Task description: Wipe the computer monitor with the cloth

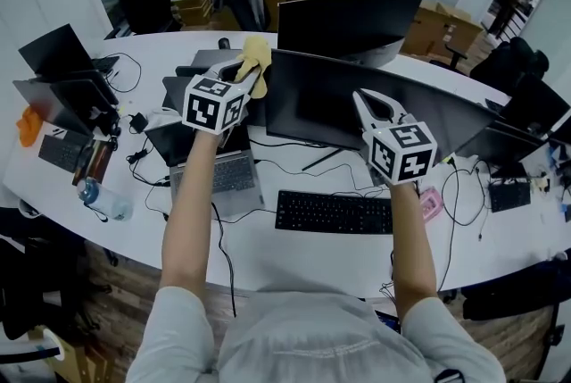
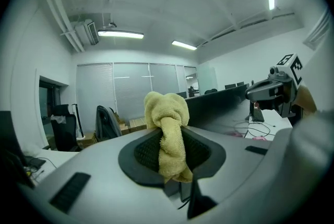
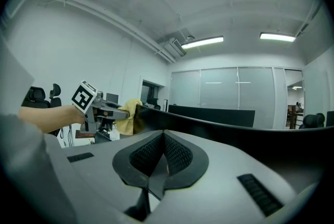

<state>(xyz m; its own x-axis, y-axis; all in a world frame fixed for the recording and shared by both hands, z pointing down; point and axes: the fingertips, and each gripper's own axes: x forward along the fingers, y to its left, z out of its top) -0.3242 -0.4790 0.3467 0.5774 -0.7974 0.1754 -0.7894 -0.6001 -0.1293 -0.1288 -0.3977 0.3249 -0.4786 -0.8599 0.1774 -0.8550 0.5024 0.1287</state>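
Note:
In the head view the wide curved black monitor (image 1: 357,109) stands at the middle of the white desk (image 1: 294,261). My left gripper (image 1: 243,65) is shut on a yellow cloth (image 1: 257,60), held at the monitor's upper left corner. The left gripper view shows the cloth (image 2: 168,134) pinched between the jaws and bunched above them, with the monitor's (image 2: 216,102) top edge running off to the right. My right gripper (image 1: 362,95) is in front of the screen, right of centre. Its jaws (image 3: 163,139) are shut on nothing, and it sees the cloth (image 3: 130,114) at the monitor's (image 3: 224,131) far end.
A black keyboard (image 1: 332,213) lies in front of the monitor and an open laptop (image 1: 214,171) under my left arm. A second monitor (image 1: 348,24) stands behind. Cables, a water bottle (image 1: 100,199) and more laptops (image 1: 62,60) crowd the left; chairs and boxes are beyond the desk.

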